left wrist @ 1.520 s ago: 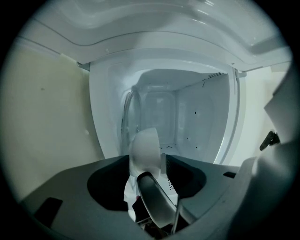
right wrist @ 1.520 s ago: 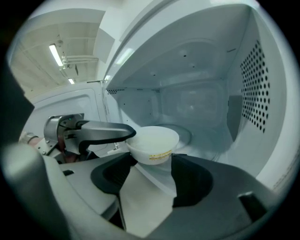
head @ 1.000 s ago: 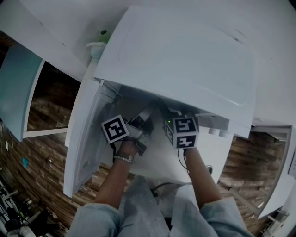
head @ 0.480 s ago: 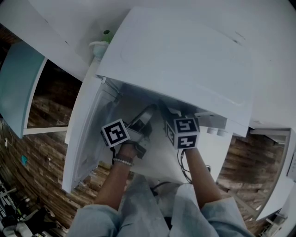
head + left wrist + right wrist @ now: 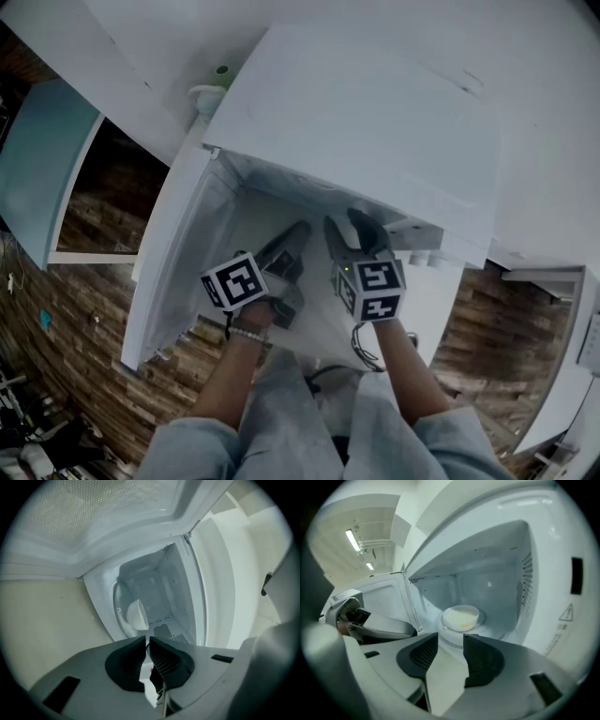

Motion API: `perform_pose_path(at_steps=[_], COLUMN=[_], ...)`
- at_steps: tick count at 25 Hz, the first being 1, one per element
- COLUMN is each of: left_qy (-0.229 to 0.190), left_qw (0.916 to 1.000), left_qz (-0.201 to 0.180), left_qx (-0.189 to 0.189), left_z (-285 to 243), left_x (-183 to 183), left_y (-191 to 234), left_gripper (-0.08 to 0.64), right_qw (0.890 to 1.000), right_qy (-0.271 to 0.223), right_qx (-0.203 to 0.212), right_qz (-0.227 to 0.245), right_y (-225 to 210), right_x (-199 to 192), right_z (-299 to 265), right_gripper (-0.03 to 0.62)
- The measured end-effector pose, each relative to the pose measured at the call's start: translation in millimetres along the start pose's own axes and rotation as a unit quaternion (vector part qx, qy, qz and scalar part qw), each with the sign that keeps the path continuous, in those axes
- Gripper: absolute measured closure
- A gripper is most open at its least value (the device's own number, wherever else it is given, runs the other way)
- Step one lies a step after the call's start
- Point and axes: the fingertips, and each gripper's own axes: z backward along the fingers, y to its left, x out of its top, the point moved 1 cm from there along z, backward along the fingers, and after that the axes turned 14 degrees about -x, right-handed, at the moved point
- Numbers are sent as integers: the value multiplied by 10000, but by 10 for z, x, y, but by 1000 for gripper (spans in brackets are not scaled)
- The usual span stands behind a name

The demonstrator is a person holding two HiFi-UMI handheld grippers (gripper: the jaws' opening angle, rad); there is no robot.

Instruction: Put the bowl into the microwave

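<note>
The white bowl (image 5: 461,616) stands on the glass turntable (image 5: 440,632) inside the white microwave (image 5: 375,112), apart from both grippers. It also shows deep in the cavity as the bowl (image 5: 137,615). My left gripper (image 5: 147,639) is outside the opening, its jaws closing to a thin slit with nothing between them. My right gripper (image 5: 451,637) is also in front of the opening, jaws closing but still apart and empty. From above, the left gripper (image 5: 300,230) and right gripper (image 5: 345,223) point under the oven's top, which hides the bowl.
The microwave door (image 5: 178,253) hangs open at the left, beside my left gripper. A green-and-white object (image 5: 211,89) stands behind the oven. A teal panel (image 5: 37,169) is at far left over a wooden floor (image 5: 84,347). The person's forearms reach in from below.
Both grippers have drawn back a little from the oven's opening, so more of their jaws shows below its top edge. The left jaws have come together.
</note>
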Motion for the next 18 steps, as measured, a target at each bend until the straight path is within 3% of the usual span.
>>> perform_pose_path(at_steps=[2,7,12,18], left_qy=[23,134,507,787], left_qw=[9999,9981,9905,9679], left_qz=[-100,-607,-1280,-2381], left_qx=[-79,-52,57,161], left_z=[12,48,50,61], left_x=[-35,-94,-243,-286], left_y=[-96,-275,-540,-943], left_gripper=[568,568,568,561], right_qw=[10000,9998,9982,9947], right_qy=[-18,-118,-140,-373], right_qx=[6,130,552,919], right_qz=[-46,-17,-204,-276], right_y=[-19,-32,4,-24], right_x=[-1,32,90,249], right_z=[103,336,611,979], right_gripper=[431,585,589,591])
